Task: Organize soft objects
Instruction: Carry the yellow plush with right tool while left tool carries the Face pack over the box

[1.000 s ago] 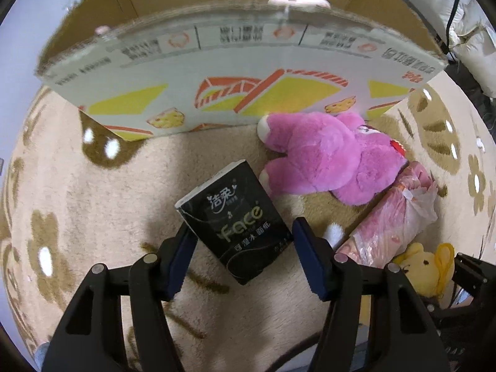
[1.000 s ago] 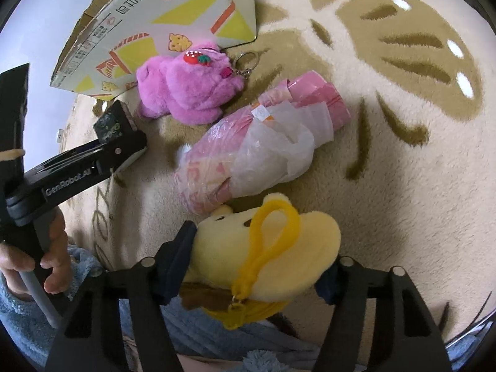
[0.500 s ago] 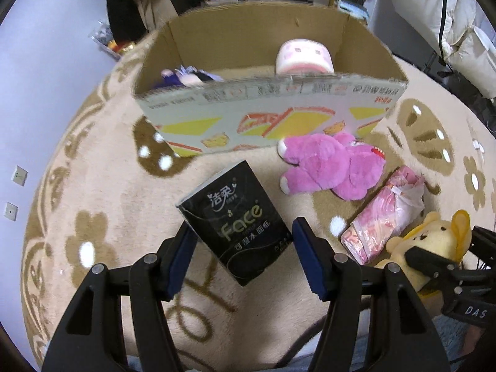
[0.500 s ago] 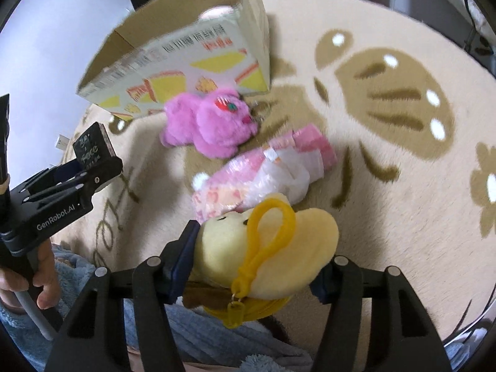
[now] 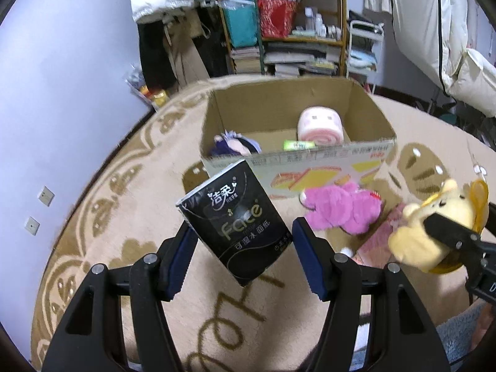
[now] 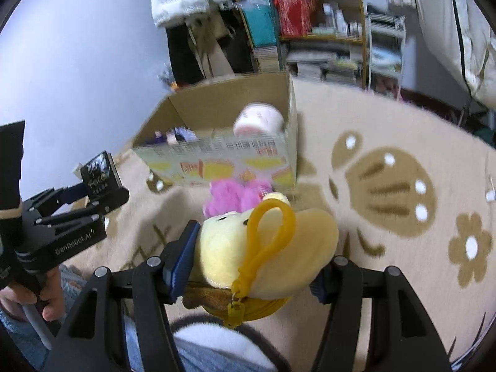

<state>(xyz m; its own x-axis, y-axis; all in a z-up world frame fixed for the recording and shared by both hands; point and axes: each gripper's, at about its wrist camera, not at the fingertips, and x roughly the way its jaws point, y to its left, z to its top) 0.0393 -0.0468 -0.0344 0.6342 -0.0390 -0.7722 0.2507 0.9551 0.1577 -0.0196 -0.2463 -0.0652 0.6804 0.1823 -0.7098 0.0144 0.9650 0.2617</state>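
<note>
My left gripper (image 5: 245, 248) is shut on a black tissue pack (image 5: 235, 223) and holds it in the air, tilted, before the open cardboard box (image 5: 310, 167). My right gripper (image 6: 254, 254) is shut on a yellow plush toy (image 6: 266, 241) with a yellow loop, also raised. The box (image 6: 217, 161) holds a pink-and-white roll (image 5: 321, 124), a purple-haired doll (image 5: 235, 144) and a green item (image 5: 299, 145). A pink plush bear (image 5: 341, 207) lies on the carpet in front of the box, and a pink plastic-wrapped pack (image 5: 378, 238) lies beside it.
A beige carpet (image 5: 124, 217) with brown flower patterns covers the floor. A lilac wall (image 5: 62, 77) stands to the left. Cluttered shelves (image 5: 288, 21) and hanging clothes stand behind the box. White bedding (image 5: 465, 71) is at the right. The left gripper shows in the right wrist view (image 6: 102, 186).
Both grippers have risen well above the carpet with their loads. The views have tilted up, so the box's inside and the room behind now show.
</note>
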